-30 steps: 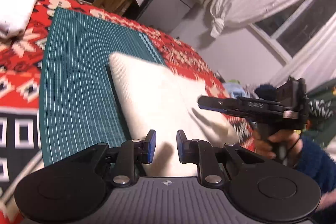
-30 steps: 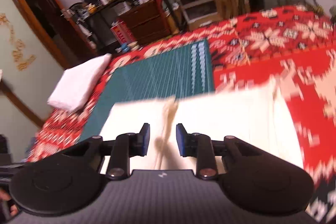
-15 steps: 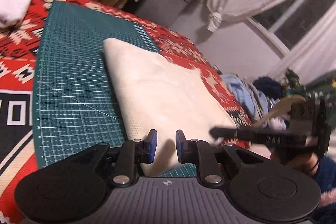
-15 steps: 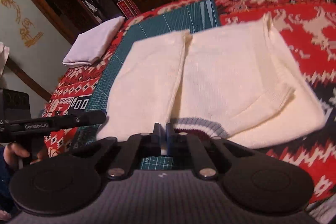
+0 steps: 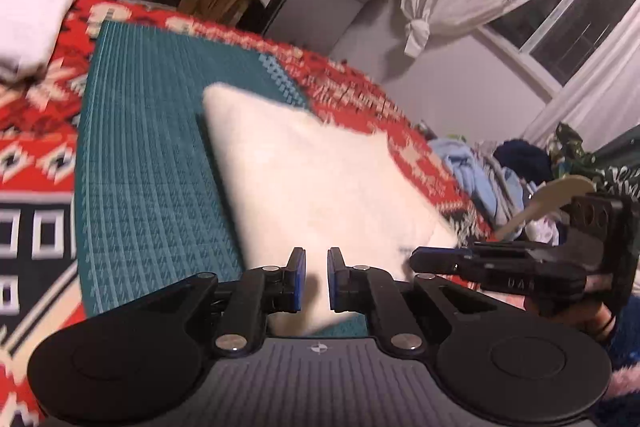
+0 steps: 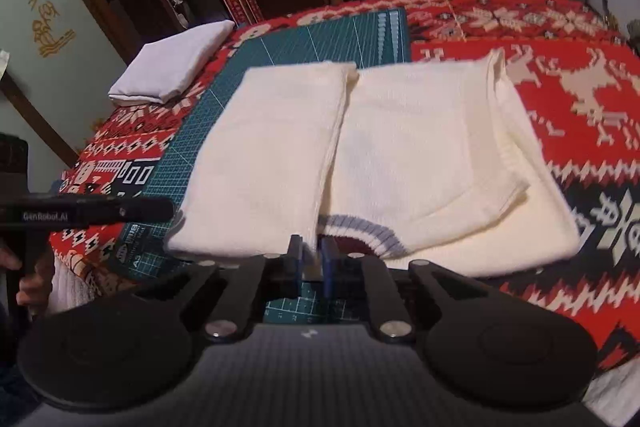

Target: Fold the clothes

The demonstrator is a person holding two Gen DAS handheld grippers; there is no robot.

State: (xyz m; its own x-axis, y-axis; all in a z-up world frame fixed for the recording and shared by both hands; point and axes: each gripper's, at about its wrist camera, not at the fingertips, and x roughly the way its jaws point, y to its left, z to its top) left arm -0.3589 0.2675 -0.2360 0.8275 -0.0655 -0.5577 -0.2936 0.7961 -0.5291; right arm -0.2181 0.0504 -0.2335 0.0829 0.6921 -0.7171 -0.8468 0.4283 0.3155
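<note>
Cream knit sweater (image 6: 400, 155), folded flat with both sides turned inward, grey-and-maroon collar at near edge; lying across green cutting mat (image 6: 360, 31) and red patterned bed cover (image 6: 580, 27).

Sweater (image 6: 384, 147) on mat (image 6: 360, 31), mat on blanket (image 6: 560, 27); folded cloth (image 6: 172, 67) far left.

red patterned bedspread (image 6: 560, 39) carries a green cutting mat (image 6: 340, 35).

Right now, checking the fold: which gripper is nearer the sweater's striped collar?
Right. The right gripper sits at the striped collar; the left gripper hovers off the sweater's left edge.
</note>
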